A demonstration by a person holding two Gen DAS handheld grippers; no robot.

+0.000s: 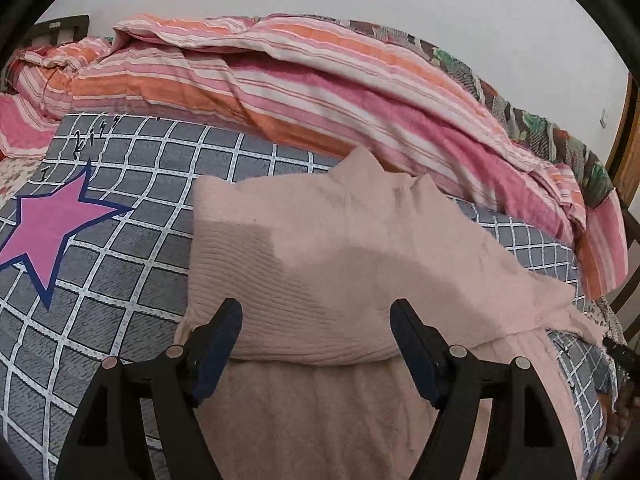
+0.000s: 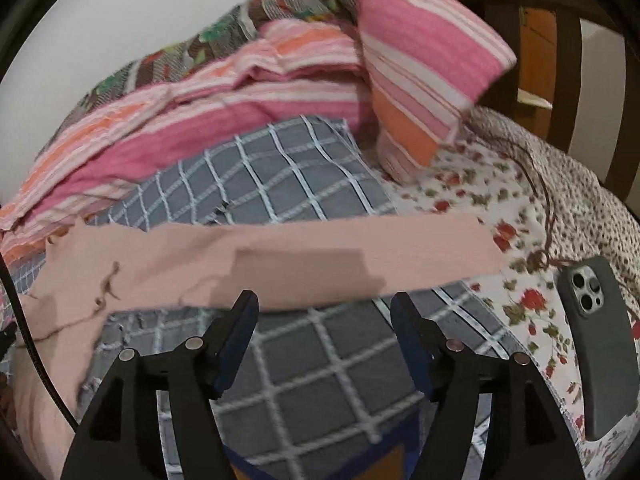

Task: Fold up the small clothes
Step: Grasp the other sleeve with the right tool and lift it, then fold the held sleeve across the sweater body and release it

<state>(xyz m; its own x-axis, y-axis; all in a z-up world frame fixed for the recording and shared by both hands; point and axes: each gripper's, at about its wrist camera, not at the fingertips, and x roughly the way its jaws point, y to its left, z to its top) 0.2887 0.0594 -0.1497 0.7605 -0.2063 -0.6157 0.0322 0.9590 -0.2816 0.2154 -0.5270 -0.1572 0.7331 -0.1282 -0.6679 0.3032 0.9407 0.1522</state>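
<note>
Only on the right wrist view lies a phone (image 2: 600,344); the pink sweater's sleeve (image 2: 280,264) stretches sideways. Both the left gripper (image 1: 316,322) and the right gripper (image 2: 324,312) gape, empty.

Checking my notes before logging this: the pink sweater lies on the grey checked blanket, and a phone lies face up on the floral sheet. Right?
Not quite. The phone lies face down, its camera lenses showing, as the right wrist view shows. The pink sweater does lie on the grey checked blanket, and the phone is on the floral sheet.

Dim indoor light, soft shadows, fisheye warp w/ dark corners, slight blur.
</note>
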